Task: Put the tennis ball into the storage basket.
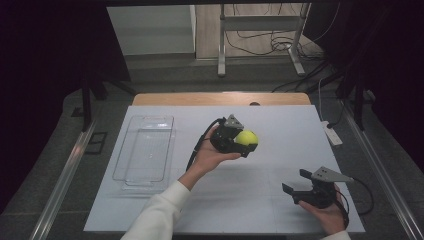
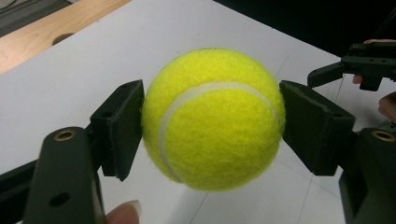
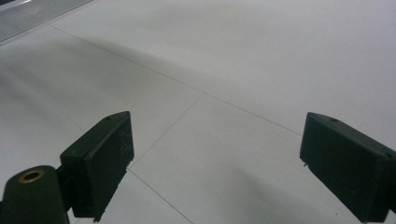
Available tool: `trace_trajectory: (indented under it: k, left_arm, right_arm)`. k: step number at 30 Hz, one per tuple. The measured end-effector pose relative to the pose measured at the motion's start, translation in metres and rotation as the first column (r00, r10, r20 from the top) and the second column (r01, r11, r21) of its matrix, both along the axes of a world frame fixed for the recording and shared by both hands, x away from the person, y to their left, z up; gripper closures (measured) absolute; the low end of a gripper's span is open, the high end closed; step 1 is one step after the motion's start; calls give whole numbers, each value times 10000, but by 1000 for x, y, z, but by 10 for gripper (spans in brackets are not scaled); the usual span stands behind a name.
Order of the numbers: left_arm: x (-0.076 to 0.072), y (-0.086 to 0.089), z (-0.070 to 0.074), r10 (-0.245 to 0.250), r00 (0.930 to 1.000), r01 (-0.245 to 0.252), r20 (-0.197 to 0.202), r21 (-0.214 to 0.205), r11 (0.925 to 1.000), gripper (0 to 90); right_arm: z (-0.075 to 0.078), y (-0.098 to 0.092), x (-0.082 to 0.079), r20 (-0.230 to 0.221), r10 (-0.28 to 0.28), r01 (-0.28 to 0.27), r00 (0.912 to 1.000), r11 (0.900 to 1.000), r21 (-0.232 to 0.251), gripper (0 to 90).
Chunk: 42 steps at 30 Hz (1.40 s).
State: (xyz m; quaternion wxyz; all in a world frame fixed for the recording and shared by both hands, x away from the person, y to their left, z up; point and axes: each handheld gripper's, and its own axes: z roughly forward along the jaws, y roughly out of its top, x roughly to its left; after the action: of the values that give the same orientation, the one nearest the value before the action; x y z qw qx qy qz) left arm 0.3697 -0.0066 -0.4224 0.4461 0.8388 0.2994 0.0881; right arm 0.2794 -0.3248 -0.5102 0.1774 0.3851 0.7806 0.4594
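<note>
The left gripper [image 2: 212,123] was clamped on the ball [image 2: 213,120], both pads pressed to its sides, held above the sheet [image 1: 260,190] at frame centre in the high view; the right gripper [image 1: 296,183], lower right, stood wide apart, empty; a tray [image 1: 145,150] lay left

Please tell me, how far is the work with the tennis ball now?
Done: the left gripper has the tennis ball clamped between both pads and lifted off the white table.
In hand: the ball is held over the table's middle.
Left, probably: setting it down, perhaps in the clear tray, which holds nothing. The right gripper is open, holding nothing.
</note>
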Motion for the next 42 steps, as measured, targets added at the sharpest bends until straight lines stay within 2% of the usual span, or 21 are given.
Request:
trace_trajectory:
  k: [14,42]
  left_arm:
    - [-2,15,5,190,9994,-185,280,-167,9997,272]
    - [-3,39,7,565,9976,-548,403,-414,9976,272]
  right_arm:
    - [0,0,0,-29,-26,26,10000,10000,-11,101]
    - [-1,0,0,-42,-35,35,10000,10000,-58,101]
